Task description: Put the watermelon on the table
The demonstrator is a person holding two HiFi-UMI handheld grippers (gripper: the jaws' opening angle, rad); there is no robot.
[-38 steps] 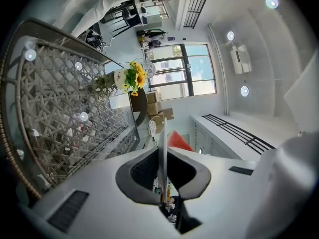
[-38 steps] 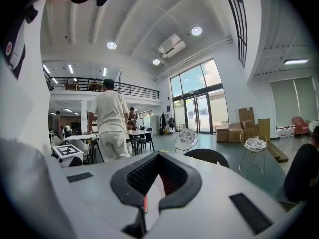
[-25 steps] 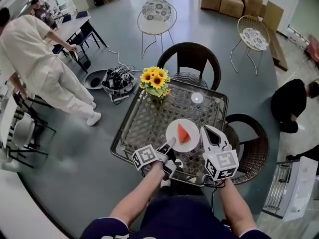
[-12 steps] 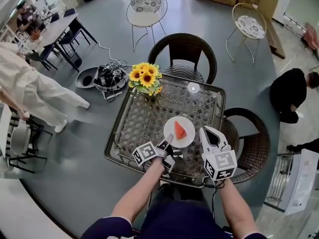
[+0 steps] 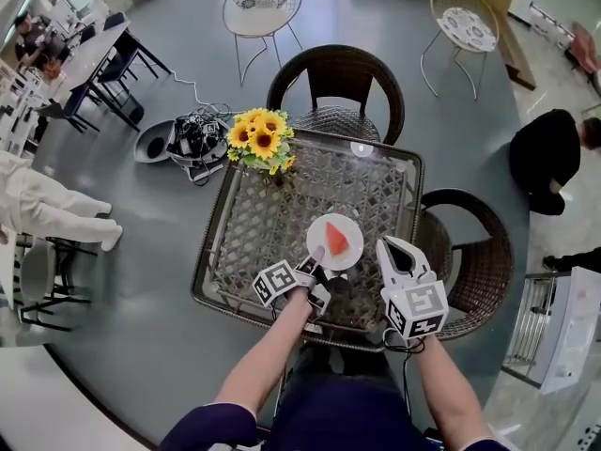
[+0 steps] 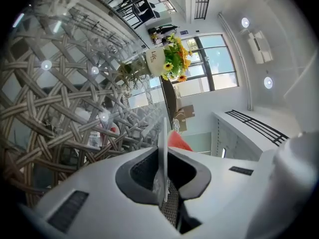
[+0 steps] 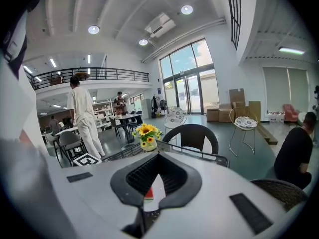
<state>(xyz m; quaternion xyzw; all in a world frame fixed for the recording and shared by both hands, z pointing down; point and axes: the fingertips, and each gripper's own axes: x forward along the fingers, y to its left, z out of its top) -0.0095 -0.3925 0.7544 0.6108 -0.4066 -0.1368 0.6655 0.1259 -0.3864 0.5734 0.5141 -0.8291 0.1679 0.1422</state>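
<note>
A red watermelon wedge point(image 5: 336, 238) lies on a small white plate point(image 5: 349, 252) over the near right part of the wicker-and-glass table point(image 5: 272, 224). My left gripper point(image 5: 316, 255) is shut on the plate's near rim. In the left gripper view the plate point(image 6: 163, 133) runs edge-on between the jaws of that gripper point(image 6: 163, 151), with the watermelon point(image 6: 177, 141) just past them. My right gripper point(image 5: 393, 245) hovers just right of the plate, shut and empty. Through the right gripper point(image 7: 155, 180) I glimpse the plate point(image 7: 157, 190) and a bit of watermelon point(image 7: 148, 193). Whether the plate touches the glass I cannot tell.
A vase of sunflowers point(image 5: 258, 139) stands at the table's far left corner, and a small round glass piece point(image 5: 362, 148) at the far edge. Wicker chairs stand behind point(image 5: 335, 78) and to the right point(image 5: 474, 252). A person in black point(image 5: 554, 158) crouches at the right.
Both grippers have sunk toward the table top, the left one carrying the plate with the watermelon down. The person in white has walked off to the left.
</note>
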